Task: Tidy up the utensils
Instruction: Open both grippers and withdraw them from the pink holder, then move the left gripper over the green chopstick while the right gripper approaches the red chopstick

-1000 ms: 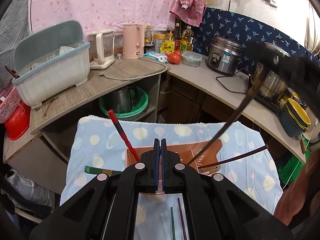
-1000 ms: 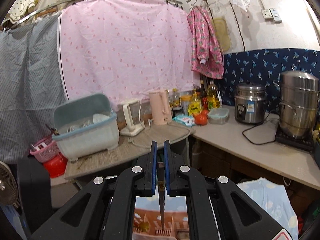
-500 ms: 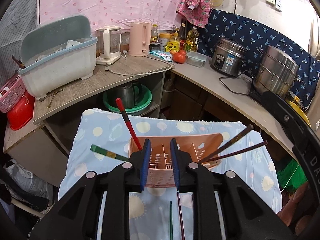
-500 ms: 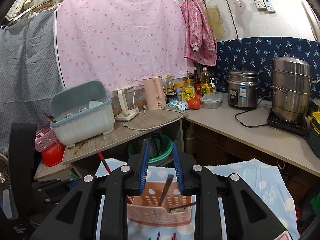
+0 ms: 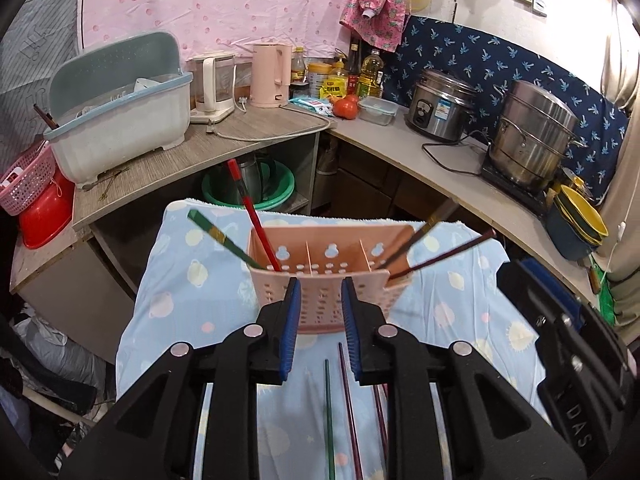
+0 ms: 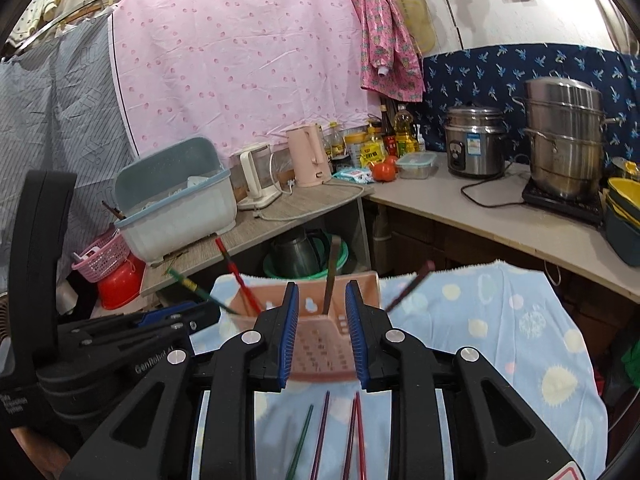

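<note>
A pink perforated utensil holder point(image 5: 324, 276) with three compartments stands on a blue patterned cloth point(image 5: 192, 280). A red chopstick point(image 5: 252, 216) and a green chopstick point(image 5: 224, 240) lean in its left compartment; a brown one point(image 5: 420, 232) and a dark red one point(image 5: 448, 254) lean in its right. Several loose chopsticks point(image 5: 340, 408) lie on the cloth near me. My left gripper point(image 5: 319, 328) is open and empty just in front of the holder. My right gripper point(image 6: 322, 336) is open and empty, also in front of the holder point(image 6: 320, 344); loose chopsticks point(image 6: 340, 432) lie below it.
A wooden counter point(image 5: 192, 160) behind the cloth carries a grey dish bin point(image 5: 120, 108) and kettles. A green basin point(image 5: 248, 192) sits under it. A rice cooker point(image 5: 440, 104), steel steamer point(image 5: 536, 132) and stacked bowls point(image 5: 576, 220) stand on the right counter.
Both grippers opened from shut. The right one let go of a dark utensil, which now stands in the holder. Both pulled back toward me and lowered.
</note>
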`<move>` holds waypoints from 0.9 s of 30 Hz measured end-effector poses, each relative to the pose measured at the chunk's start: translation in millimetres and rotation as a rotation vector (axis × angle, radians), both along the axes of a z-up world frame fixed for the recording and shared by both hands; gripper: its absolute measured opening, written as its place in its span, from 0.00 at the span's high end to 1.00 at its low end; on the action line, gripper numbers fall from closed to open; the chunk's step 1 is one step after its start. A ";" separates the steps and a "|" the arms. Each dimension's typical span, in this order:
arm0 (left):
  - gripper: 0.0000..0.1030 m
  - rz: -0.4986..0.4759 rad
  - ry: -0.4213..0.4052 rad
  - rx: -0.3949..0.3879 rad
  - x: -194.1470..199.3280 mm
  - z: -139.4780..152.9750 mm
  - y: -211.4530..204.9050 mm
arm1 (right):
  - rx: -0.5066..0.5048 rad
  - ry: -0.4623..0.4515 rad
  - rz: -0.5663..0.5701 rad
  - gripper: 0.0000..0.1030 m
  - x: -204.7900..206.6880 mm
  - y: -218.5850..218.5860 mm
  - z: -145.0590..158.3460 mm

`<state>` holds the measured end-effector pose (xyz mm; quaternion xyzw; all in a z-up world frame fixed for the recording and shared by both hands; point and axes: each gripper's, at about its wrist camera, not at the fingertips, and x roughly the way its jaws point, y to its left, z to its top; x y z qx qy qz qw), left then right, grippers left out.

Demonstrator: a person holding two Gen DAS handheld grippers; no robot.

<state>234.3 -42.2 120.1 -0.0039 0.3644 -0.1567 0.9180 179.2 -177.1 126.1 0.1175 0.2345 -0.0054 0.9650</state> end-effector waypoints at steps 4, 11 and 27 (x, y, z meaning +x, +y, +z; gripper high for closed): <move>0.80 -0.018 0.010 0.004 -21.1 -7.1 -0.1 | 0.021 0.038 -0.003 0.77 -26.2 0.3 -16.7; 0.79 -0.040 0.063 0.021 -59.3 -40.7 2.2 | 0.037 0.119 -0.009 0.77 -72.8 2.8 -55.1; 0.74 -0.031 0.252 0.069 -127.7 -157.3 11.2 | 0.032 0.360 -0.021 0.77 -132.3 5.7 -165.2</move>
